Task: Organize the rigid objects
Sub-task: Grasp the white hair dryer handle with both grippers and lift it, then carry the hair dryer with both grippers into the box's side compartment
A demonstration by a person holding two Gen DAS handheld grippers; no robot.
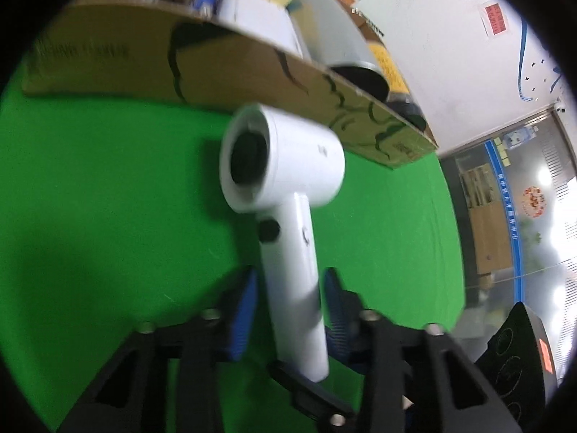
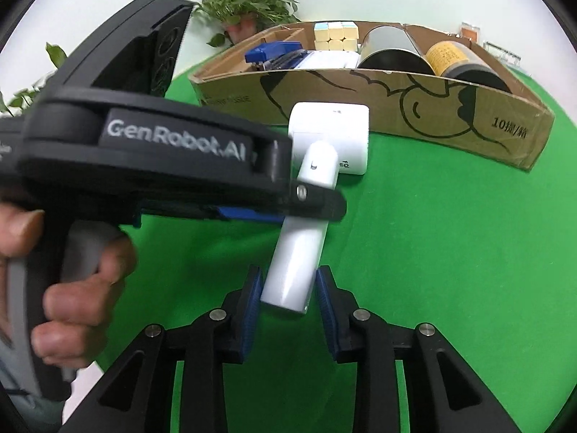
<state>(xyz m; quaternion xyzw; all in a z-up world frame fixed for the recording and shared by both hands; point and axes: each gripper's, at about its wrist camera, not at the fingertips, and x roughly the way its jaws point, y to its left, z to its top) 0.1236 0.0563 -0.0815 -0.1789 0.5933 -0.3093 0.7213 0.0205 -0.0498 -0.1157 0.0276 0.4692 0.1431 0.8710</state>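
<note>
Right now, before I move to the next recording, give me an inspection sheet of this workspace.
Surface: green cloth, bare in front of the box.
Job's things: white hair dryer in front of the cardboard box; whether it rests on the cloth cannot be told.
Clutter: box holds a cube puzzle, blue stapler, metal can, yellow-labelled jar.
Grippers: left gripper straddles the dryer handle, contact unclear; right gripper open around the handle end.
Cables: blue cable on the wall.
Surroundings: potted plant, white wall.
</note>
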